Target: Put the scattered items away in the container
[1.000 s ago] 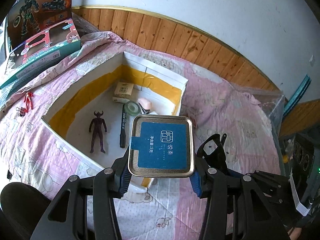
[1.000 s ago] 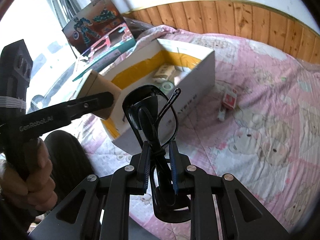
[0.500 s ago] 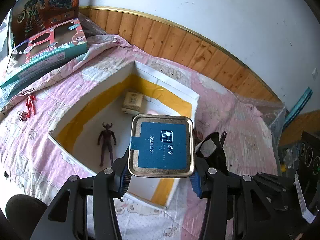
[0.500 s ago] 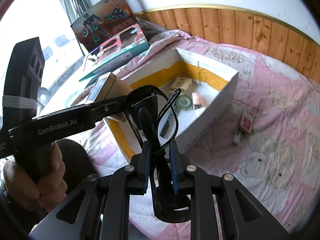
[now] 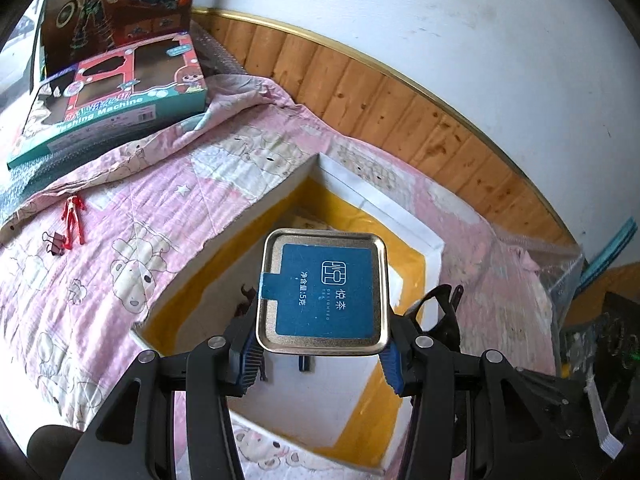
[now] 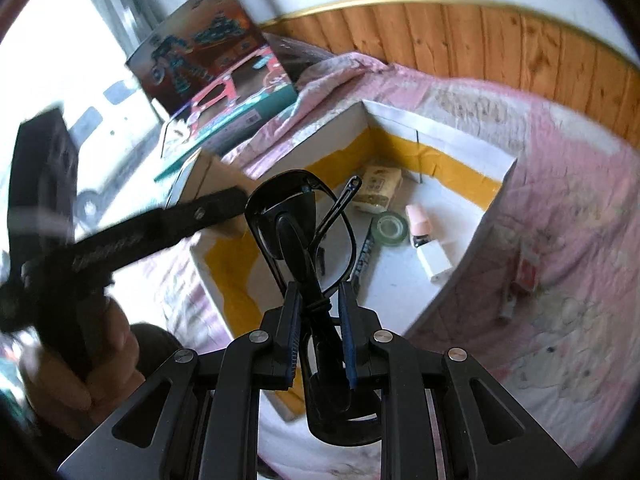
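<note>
Left gripper [image 5: 322, 354], lower centre of frame: fingers clamped on square tea tin [image 5: 323, 295], held above open white box [image 5: 400, 212]. Right gripper [image 6: 320, 338], bottom centre: fingers closed narrow on folded black glasses [image 6: 304, 236], over box's near corner. Red figure [image 5: 73, 216] and binder clip [image 5: 54, 242] lying at left on pink quilt [image 5: 120, 280].

- The container [image 5: 434, 246] sits on the quilt [image 5: 120, 248], before the wall panelling [image 5: 360, 92].
- The tin [image 5: 323, 294], between the left gripper [image 5: 320, 354] pads, hangs over the container's interior.
- The glasses [image 6: 304, 240], in the right gripper [image 6: 320, 344], hang above the container's near wall.
- In the container: tissue pack [image 6: 378, 190] at the far corner, tape roll [image 6: 390, 230] before it, small bottle [image 6: 418, 226] just right of the roll.
- Left of the container, on the quilt: toy figure [image 5: 73, 218] beside binder clip [image 5: 54, 242]; toy boxes [image 5: 116, 92] behind them.
- Right of the container: small carton [image 6: 526, 272].
</note>
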The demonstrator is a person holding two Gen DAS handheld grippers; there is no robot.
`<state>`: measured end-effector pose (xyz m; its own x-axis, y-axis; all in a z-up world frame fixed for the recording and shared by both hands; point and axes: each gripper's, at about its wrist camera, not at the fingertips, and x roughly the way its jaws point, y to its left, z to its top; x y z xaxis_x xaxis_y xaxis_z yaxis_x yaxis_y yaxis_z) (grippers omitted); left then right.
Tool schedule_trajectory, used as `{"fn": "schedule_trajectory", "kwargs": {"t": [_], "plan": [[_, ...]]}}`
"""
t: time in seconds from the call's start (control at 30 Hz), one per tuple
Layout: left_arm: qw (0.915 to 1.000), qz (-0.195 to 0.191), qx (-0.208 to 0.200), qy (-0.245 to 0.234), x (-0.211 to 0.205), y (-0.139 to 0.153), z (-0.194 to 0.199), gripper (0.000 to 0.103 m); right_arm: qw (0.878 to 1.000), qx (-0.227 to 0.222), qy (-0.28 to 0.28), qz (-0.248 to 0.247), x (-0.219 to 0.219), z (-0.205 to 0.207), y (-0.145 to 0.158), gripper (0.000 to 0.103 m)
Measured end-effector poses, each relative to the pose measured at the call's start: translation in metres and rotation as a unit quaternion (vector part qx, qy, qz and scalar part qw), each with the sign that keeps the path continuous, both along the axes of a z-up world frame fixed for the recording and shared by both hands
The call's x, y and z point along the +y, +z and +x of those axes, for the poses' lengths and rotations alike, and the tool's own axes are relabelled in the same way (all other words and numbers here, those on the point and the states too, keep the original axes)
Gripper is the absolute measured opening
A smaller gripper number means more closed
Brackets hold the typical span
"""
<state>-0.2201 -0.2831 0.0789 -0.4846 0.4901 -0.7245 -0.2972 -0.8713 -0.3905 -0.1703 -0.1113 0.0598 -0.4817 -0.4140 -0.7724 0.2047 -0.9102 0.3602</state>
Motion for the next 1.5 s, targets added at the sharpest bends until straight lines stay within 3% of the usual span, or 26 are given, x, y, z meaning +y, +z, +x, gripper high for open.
{"fn": "schedule_trajectory", "kwargs": {"t": [0.23, 0.4, 0.57, 0.73, 0.83, 1.2, 1.5], "plan": [[0.9993, 0.002, -0.033, -0.018, 0.008, -0.027, 0.002, 0.050, 0.993, -0.064, -0.051, -0.085, 0.017, -0.047, -0.030, 0.019], [0.9974, -0.001, -0.067, -0.025, 0.018, -0.053, 0.006, 0.050, 0.992, -0.078, -0.065, -0.082, 0.016, -0.066, -0.041, 0.019], [0.9962, -0.019, -0.081, -0.024, 0.022, -0.070, 0.004, 0.050, 0.994, -0.078, -0.066, -0.048, 0.012, -0.076, -0.049, 0.020], [0.9967, -0.035, -0.068, -0.025, 0.026, -0.072, 0.001, 0.052, 0.994, -0.077, -0.076, -0.027, 0.016, -0.077, -0.060, 0.037], [0.9974, -0.030, -0.063, -0.015, 0.018, -0.069, 0.000, 0.058, 0.994, -0.076, -0.071, -0.025, 0.019, -0.073, -0.062, 0.037], [0.9981, -0.023, -0.056, 0.014, -0.008, -0.054, -0.003, 0.058, 0.997, -0.059, -0.040, -0.035, 0.008, -0.046, -0.048, 0.037], [0.9987, -0.034, -0.034, -0.015, 0.012, -0.031, 0.024, 0.058, 0.998, -0.049, -0.023, -0.039, 0.005, -0.023, -0.039, 0.037]]}}
